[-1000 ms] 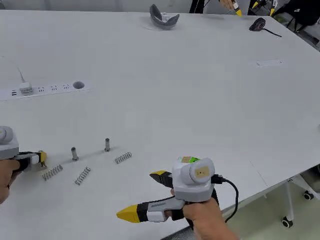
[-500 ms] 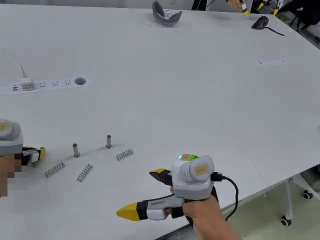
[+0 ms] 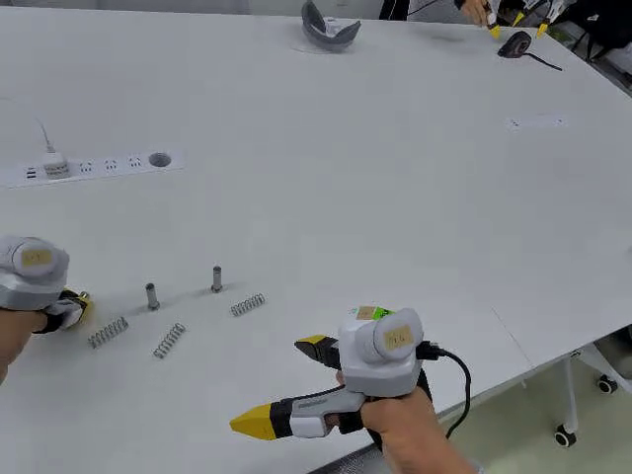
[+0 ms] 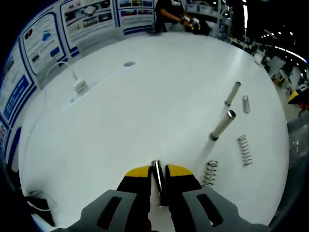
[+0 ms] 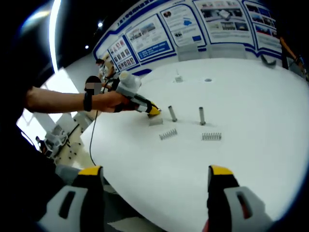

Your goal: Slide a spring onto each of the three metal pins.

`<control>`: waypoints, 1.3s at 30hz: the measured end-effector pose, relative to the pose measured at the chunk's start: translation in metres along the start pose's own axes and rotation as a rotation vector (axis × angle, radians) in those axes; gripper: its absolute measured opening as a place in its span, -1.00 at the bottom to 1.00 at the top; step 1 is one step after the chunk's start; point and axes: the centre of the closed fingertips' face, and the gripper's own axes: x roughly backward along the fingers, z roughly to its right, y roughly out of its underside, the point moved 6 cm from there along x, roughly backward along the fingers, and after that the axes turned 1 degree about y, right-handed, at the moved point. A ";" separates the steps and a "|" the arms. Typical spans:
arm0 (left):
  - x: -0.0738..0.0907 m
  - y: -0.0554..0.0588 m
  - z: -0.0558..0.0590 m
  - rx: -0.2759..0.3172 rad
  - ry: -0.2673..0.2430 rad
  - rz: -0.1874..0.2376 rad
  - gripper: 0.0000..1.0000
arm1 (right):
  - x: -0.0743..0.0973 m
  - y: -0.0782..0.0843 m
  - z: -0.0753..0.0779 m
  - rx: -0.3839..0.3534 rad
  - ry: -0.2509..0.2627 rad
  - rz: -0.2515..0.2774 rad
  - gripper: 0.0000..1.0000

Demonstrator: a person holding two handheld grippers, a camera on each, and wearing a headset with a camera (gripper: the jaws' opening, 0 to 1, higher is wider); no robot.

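Note:
My left gripper is shut on a metal pin at the table's near left; in the head view its yellow tips rest close to the tabletop. Two more pins stand upright just to its right. Three springs lie flat in front of those pins. My right gripper hovers open near the front edge, nothing between its jaws. The right gripper view shows the standing pins and two springs ahead of it.
A white power strip with a plugged cable lies at the back left. A grey curved object and a black item sit at the far edge, where another person's hands work. The table's front edge runs near my right hand.
My left gripper has lifted and tilted a little, so more of its body shows at the left. Standing pins, springs and the right gripper have kept their places.

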 end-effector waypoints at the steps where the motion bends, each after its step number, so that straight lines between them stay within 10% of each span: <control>1: 0.000 -0.001 -0.003 -0.003 -0.027 0.010 -0.79 | 0.000 -0.001 0.000 0.001 -0.002 0.001 0.81; 39: 0.051 0.006 0.003 0.222 -0.033 0.131 -0.85 | -0.001 -0.003 0.001 0.005 -0.015 0.013 0.82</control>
